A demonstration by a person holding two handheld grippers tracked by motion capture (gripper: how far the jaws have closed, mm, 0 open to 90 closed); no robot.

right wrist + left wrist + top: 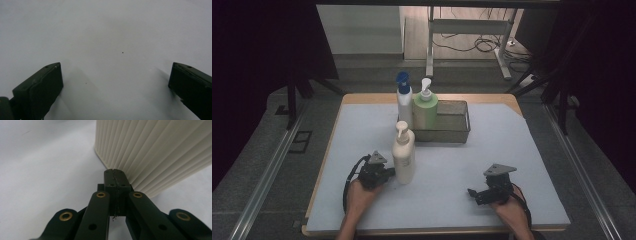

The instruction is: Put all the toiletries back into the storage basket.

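On the pale mat (452,200), near its front left, the cream pump bottle (404,156) is standing upright, and the left gripper (388,173) is resting just beside its base with its jaws pressed together on nothing. Over at the front right, well apart from the bottle, the right gripper (476,194) is lying low with its jaws spread wide over bare mat.
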